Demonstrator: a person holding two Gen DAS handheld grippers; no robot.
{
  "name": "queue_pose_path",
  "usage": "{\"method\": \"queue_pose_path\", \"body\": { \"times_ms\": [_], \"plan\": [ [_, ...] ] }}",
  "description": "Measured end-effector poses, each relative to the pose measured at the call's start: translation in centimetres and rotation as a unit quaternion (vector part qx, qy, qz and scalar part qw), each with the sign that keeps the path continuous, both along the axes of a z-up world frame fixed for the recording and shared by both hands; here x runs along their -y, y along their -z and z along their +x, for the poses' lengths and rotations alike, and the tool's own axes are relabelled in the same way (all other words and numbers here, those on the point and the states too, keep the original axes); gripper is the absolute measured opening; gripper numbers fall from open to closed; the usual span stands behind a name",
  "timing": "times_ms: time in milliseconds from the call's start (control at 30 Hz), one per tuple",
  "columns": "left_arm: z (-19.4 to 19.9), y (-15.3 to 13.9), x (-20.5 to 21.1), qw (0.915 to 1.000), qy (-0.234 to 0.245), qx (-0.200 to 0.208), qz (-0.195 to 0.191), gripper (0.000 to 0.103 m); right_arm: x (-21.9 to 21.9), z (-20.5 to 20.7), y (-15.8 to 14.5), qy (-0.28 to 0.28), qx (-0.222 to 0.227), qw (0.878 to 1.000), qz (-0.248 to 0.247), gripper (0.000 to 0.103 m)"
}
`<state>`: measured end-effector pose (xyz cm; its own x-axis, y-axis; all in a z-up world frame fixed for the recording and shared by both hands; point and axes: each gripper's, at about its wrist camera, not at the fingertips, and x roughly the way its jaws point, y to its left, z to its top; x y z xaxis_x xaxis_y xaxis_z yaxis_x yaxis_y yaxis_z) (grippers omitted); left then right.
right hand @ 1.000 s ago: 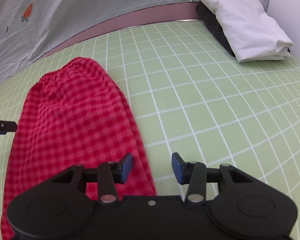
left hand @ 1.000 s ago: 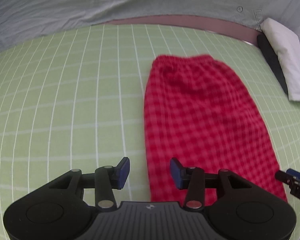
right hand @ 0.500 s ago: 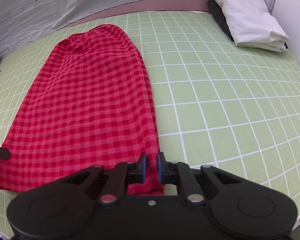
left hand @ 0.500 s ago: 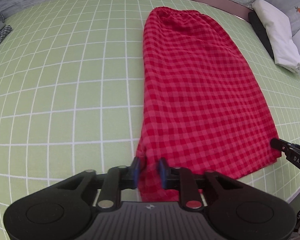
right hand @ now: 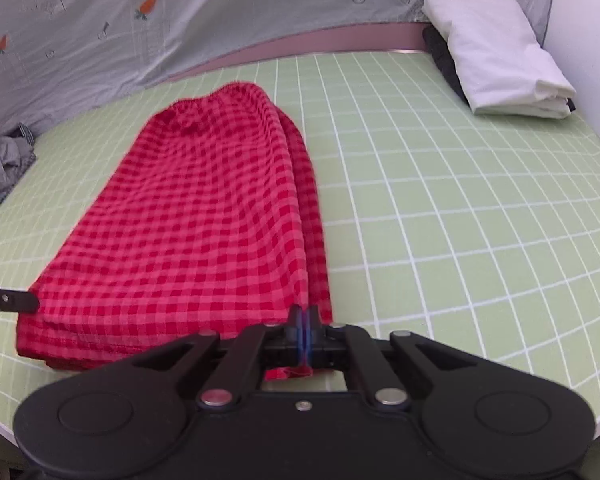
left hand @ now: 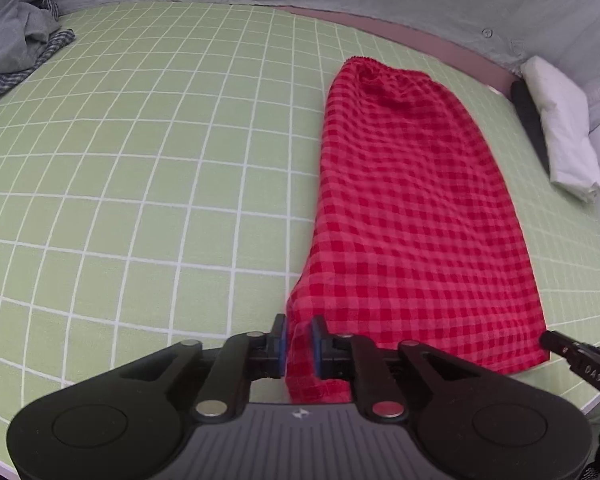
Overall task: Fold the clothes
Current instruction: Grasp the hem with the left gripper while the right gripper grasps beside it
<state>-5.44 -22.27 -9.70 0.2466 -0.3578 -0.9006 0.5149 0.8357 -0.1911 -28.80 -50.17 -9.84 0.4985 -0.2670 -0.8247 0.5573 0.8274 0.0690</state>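
The left tongs (left hand: pixel 299 338) are pinched on the near left corner of the red checked garment (left hand: pixel 412 208), and the right tongs (right hand: pixel 302 330) are clamped flat on its near right corner. From these 2 grips the garment's long axis runs straight away across the green gridded surface (left hand: pixel 140 160) to its gathered waistband (right hand: pixel 220 94) at the far end. Both tongs sit equally near, so the fold likely carries the near hem forward onto that band.
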Motion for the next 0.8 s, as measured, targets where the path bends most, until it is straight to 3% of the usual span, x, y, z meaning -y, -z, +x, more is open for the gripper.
{"method": "queue_pose_path", "body": {
  "times_ms": [33, 100, 133, 300, 667, 733, 800],
  "plan": [
    [-0.1, 0.1, 0.0, 1.0, -0.003, 0.003, 0.001, 0.04, 0.0, 0.1, 0.4, 0.003, -0.009, 1.0, -0.003, 0.014],
    [-0.2, 0.1, 0.0, 1.0, -0.006, 0.005, -0.001, 0.056, 0.2, 0.0, 0.5, 0.008, -0.006, 1.0, -0.007, 0.046],
    [-0.2, 0.2, 0.1, 1.0, -0.005, 0.005, -0.003, 0.061, 0.2, -0.1, 0.4, 0.008, 0.001, 1.0, -0.009, 0.049],
    [-0.7, 1.1, 1.2, 0.9997, 0.015, 0.009, 0.017, 0.063, 0.4, 0.7, 1.2, -0.005, 0.003, 1.0, -0.004, 0.061],
    [-2.3, 2.2, 2.7, 0.9975, 0.05, 0.028, 0.042, 0.067, -0.6, 1.9, 2.6, -0.03, -0.021, 0.999, -0.006, 0.062],
    [-2.7, 2.2, 2.8, 0.9968, 0.056, 0.034, 0.045, 0.063, -0.7, 1.9, 2.6, -0.036, -0.02, 0.999, -0.009, 0.054],
    [-3.4, 2.2, 3.1, 0.9944, 0.078, 0.051, 0.051, 0.048, -0.9, 1.8, 2.4, -0.044, -0.017, 0.999, -0.011, 0.033]
  ]
}}
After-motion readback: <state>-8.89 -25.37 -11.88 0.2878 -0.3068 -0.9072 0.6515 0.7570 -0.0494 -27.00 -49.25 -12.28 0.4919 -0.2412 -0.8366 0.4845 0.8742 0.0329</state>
